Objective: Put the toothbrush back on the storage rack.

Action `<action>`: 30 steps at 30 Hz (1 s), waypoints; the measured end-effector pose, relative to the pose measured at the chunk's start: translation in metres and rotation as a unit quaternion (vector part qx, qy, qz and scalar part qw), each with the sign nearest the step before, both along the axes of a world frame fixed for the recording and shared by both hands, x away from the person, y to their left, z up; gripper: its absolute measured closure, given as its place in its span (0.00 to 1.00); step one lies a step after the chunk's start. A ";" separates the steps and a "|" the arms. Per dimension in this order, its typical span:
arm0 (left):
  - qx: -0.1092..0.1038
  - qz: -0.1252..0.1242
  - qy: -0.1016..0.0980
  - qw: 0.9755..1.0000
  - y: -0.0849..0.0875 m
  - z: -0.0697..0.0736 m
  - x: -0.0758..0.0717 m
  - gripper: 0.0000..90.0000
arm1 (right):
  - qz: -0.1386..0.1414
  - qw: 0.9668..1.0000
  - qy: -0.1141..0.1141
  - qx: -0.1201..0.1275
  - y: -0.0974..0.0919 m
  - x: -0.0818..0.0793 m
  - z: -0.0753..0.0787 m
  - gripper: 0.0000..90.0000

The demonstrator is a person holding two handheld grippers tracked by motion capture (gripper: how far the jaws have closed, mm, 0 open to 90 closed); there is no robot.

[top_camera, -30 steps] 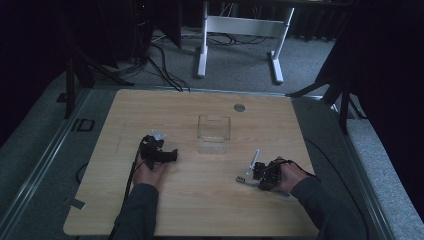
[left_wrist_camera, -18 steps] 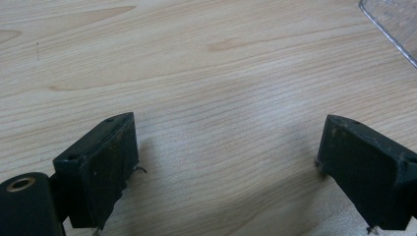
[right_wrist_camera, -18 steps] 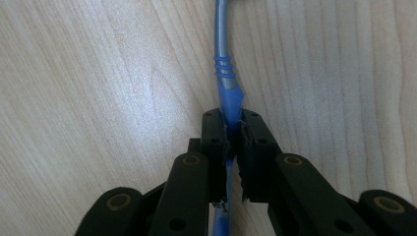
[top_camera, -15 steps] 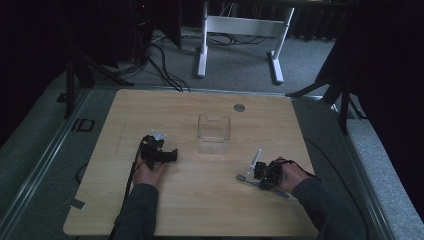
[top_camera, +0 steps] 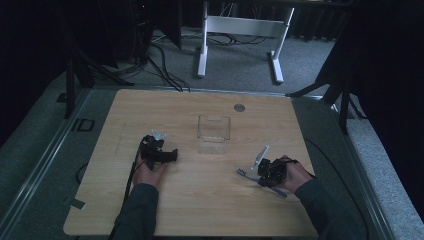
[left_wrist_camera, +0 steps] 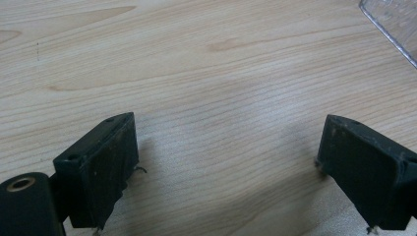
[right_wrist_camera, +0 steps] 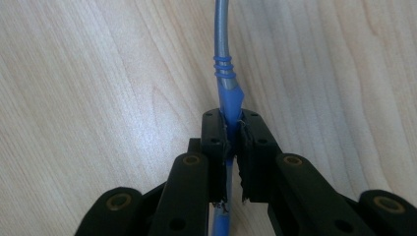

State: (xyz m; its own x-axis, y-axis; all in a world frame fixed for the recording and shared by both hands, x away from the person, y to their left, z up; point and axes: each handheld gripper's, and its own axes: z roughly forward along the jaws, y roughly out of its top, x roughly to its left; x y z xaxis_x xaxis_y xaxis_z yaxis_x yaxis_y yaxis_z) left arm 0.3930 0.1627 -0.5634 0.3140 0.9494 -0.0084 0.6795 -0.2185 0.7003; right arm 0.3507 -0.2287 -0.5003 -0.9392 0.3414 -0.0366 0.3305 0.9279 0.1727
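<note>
- The blue-handled toothbrush lies low over the worktop at its right side, clamped by its handle in the right tongs; the jaws are pressed nearly together on the blue grip, with only the handle's thickness between them.
- The step in hand looks like the pick-up of the toothbrush, the grasp already made; I cannot tell whether it is clear of the wood yet.
- The likely goal is the clear plastic box, which stands open-topped near the middle of the worktop, well apart from the brush; the next move would call for a lift, a carry toward the box, and a tilt so the long handle goes in over the rim (a slim handle may pivot in a narrow grip).
- The left tongs rest on the wood with jaws spread wide, holding nothing.
- The right gripper view gives the grip itself; the high view gives the brush's whole lie and its distance from the box; the left gripper view catches one corner of the box.
</note>
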 end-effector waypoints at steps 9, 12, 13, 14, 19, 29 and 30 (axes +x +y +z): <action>0.000 0.000 0.000 1.000 0.000 0.000 0.000 0.09 | -0.015 0.999 -0.013 0.034 -0.007 0.001 0.005 0.91; 0.000 0.000 0.000 1.000 0.000 0.000 0.000 0.09 | -0.020 0.998 -0.019 0.051 -0.009 0.001 0.007 0.91; 0.000 0.000 0.000 1.000 0.000 0.000 0.000 0.09 | -0.020 0.998 -0.022 0.054 -0.009 0.001 0.007 0.91; 0.000 0.000 0.000 1.000 0.000 0.000 0.000 0.09 | -0.023 0.998 -0.023 0.057 -0.010 0.001 0.008 0.91; 0.000 0.000 0.000 1.000 0.000 0.000 0.000 0.09 | -0.033 0.996 -0.037 0.077 -0.011 0.001 0.010 0.91; 0.000 0.000 0.000 1.000 0.000 0.000 0.000 0.09 | -0.052 0.992 -0.055 0.102 -0.015 0.001 0.009 0.91; 0.000 0.000 0.000 1.000 0.000 0.000 0.000 0.09 | -0.054 0.992 -0.054 0.103 -0.016 0.001 0.008 0.91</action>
